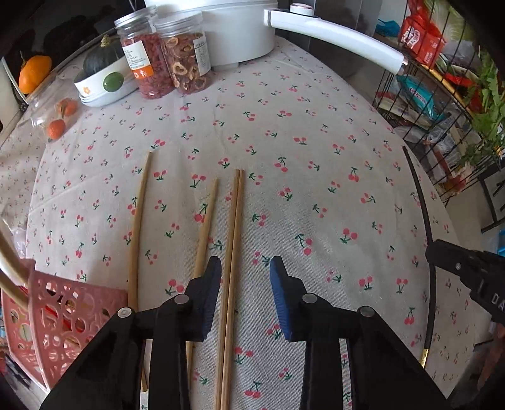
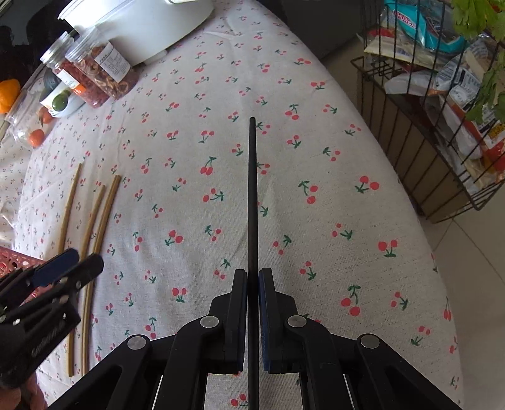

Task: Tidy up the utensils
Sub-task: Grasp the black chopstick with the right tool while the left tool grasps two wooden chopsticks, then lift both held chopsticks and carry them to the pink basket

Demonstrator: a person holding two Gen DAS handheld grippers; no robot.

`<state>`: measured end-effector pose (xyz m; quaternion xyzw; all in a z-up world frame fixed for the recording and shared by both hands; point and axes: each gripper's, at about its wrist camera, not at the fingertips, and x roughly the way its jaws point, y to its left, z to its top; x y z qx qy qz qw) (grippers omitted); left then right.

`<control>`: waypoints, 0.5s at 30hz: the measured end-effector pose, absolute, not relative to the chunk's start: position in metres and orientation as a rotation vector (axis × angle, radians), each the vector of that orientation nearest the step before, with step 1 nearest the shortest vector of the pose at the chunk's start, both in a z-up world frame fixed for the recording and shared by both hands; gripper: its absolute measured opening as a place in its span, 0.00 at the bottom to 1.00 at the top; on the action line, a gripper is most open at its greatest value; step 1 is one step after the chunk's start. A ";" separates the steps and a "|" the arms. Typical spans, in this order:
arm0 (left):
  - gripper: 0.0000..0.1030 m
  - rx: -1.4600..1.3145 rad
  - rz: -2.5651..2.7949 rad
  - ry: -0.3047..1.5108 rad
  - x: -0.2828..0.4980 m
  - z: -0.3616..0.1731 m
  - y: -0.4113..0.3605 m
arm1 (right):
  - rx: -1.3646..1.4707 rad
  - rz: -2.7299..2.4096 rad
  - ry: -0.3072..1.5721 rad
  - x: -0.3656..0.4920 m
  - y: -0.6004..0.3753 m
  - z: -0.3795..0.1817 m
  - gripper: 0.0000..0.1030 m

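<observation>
On the cherry-print tablecloth (image 1: pixel 284 132), the left gripper (image 1: pixel 244 268) stands with its jaws apart around a touching pair of wooden chopsticks (image 1: pixel 233 239), pads clear of them. Two single wooden chopsticks (image 1: pixel 139 214) lie to the left, beside a pink perforated basket (image 1: pixel 66 318). At the right edge, the right gripper (image 1: pixel 442 252) meets a black chopstick (image 1: pixel 424 220). Two jars (image 1: pixel 164 56) stand far left.

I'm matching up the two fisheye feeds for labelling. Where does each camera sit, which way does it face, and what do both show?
Left wrist: on the left tool, looking steeply down at the cherry tablecloth; its fingers straddle a pair of wooden chopsticks without pinching; the right tool shows at right.
Right wrist: on the right tool, also looking down, shut on a black chopstick; the left tool shows at left.
Shared: tablecloth, chopsticks, jars, white pot, wire rack.
</observation>
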<state>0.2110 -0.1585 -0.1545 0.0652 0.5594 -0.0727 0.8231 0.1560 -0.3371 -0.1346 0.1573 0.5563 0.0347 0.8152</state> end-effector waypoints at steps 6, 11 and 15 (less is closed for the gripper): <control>0.23 0.108 -0.128 1.247 0.235 -0.170 -0.155 | 0.352 0.111 1.175 0.157 -0.334 -0.130 0.05; 0.19 0.098 -0.112 1.247 0.237 -0.170 -0.155 | 0.360 0.120 1.168 0.155 -0.334 -0.128 0.05; 0.09 0.129 -0.125 1.233 0.226 -0.165 -0.158 | 0.367 0.113 1.152 0.153 -0.334 -0.123 0.05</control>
